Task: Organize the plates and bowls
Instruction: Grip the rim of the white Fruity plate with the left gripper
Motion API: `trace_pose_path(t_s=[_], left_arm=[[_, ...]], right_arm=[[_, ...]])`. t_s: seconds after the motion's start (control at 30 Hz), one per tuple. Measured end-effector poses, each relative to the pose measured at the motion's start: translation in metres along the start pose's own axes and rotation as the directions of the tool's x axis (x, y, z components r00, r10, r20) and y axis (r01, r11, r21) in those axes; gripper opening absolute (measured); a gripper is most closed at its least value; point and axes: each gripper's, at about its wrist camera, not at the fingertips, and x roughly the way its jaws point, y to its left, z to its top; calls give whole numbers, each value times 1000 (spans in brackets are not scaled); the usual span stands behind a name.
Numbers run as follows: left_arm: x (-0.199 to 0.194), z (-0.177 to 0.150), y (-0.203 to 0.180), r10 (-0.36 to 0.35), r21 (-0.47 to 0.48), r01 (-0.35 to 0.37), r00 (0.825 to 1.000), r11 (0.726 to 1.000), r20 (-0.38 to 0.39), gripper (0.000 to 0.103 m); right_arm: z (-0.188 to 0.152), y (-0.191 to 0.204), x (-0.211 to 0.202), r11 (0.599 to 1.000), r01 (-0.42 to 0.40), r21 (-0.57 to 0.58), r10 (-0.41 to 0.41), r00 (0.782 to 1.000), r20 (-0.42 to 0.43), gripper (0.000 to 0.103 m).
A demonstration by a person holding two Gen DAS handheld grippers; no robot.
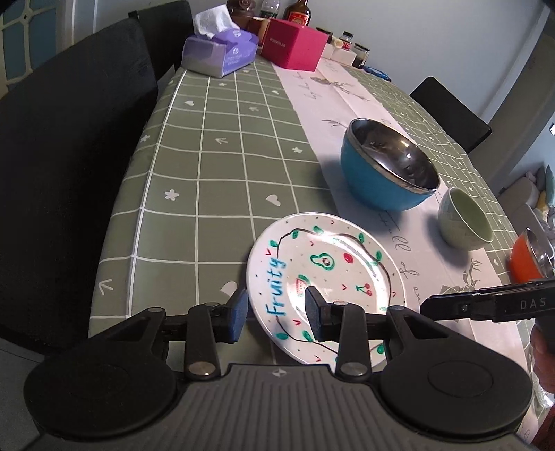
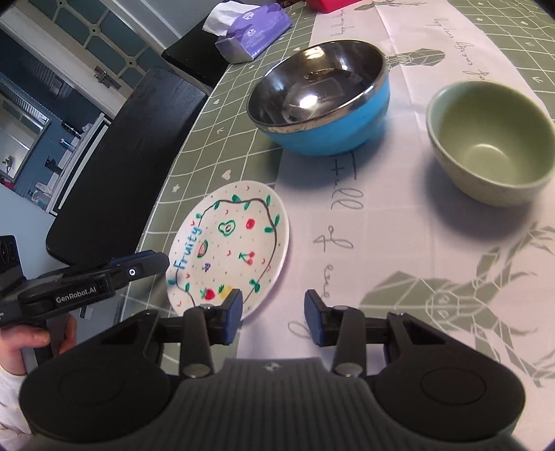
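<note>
A white plate (image 1: 326, 274) (image 2: 236, 243) painted with fruit and the word "Fruity" lies near the table's front left edge. My left gripper (image 1: 276, 314) (image 2: 161, 261) is open, its jaws straddling the plate's left rim without pressing on it. My right gripper (image 2: 273, 317) (image 1: 428, 307) is open just right of the plate, with only tablecloth between its fingers. Behind the plate stands a blue bowl (image 1: 381, 180) (image 2: 326, 104) with a steel inside. To its right are a small pale green bowl (image 1: 464, 222) (image 2: 489, 138) and, at the view's edge, an orange bowl (image 1: 523, 260).
A purple tissue box (image 1: 222, 52) (image 2: 253, 27), a pink box (image 1: 295, 43) and several bottles and jars stand at the table's far end. Black chairs (image 1: 69, 156) line the left side, and another chair (image 1: 451, 111) stands at the far right. A hand (image 2: 31, 338) holds the left gripper.
</note>
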Motion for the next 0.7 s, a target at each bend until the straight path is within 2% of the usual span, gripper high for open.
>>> trace_pose_path(t_s=[0.27, 0.37, 0.43, 0.5, 0.57, 0.7], left_arm=[[17, 2, 16, -31, -36, 30, 999, 999, -28, 41], [18, 1, 20, -64, -46, 64, 998, 997, -12, 41], [18, 1, 21, -71, -48, 71, 997, 996, -9, 34], [19, 1, 21, -74, -47, 74, 997, 996, -7, 28], [19, 1, 23, -79, -62, 78, 997, 995, -4, 26], [18, 0, 25, -83, -86, 83, 997, 993, 3, 24]], right_arm=[[9, -3, 17, 1000, 8, 27, -8, 1000, -9, 35], [11, -4, 20, 1000, -14, 28, 14, 1000, 3, 33], [12, -4, 21, 999, -20, 27, 20, 1000, 7, 33], [13, -4, 23, 999, -29, 33, 29, 1000, 4, 28], [14, -6, 27, 997, -46, 56, 46, 999, -3, 19], [14, -9, 28, 995, -47, 88, 47, 999, 3, 15]])
